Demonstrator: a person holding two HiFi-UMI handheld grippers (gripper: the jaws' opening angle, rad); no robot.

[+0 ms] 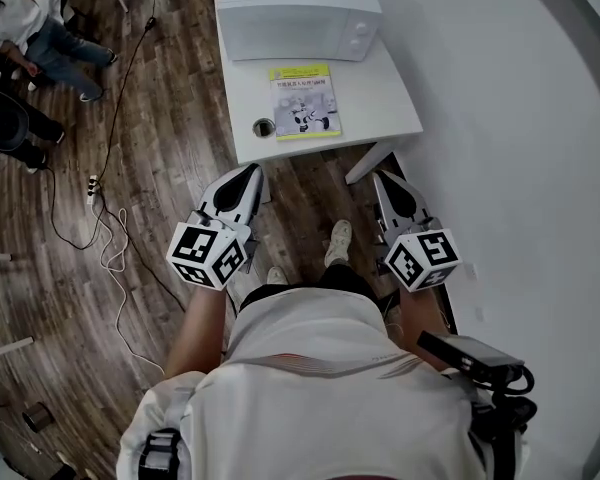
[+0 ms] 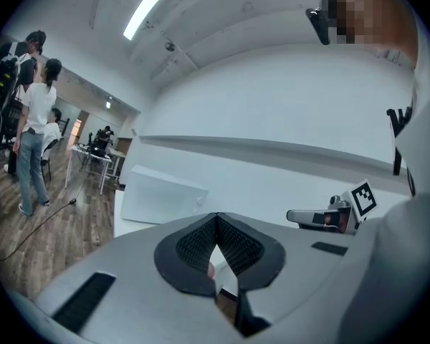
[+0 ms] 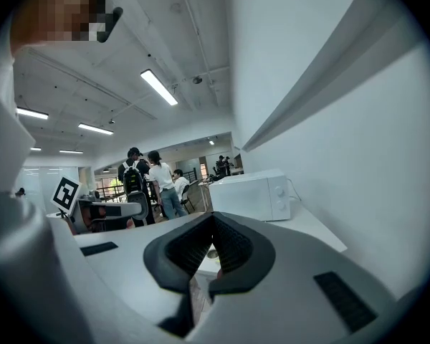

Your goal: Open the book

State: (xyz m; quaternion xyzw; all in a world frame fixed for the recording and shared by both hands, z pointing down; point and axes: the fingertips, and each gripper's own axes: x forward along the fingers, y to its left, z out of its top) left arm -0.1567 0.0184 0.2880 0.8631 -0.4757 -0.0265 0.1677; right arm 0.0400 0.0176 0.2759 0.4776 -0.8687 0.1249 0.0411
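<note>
Nothing here can be read word for word.

The book (image 1: 303, 100), lying closed on the white table (image 1: 380, 108) in the upper middle of the head view, has a yellow-green band across the top of its cover with a row of dark characters, all too small to make out; the thin strip along its lower edge is just as illegible. The microwave (image 1: 298, 13) behind it shows no legible brand. The only clear signs are black-and-white square marker patterns, not letters or numbers, on the cube (image 1: 208, 255) of the left gripper (image 1: 250, 171) and the cube (image 1: 423, 259) of the right gripper (image 1: 381, 177).
</note>
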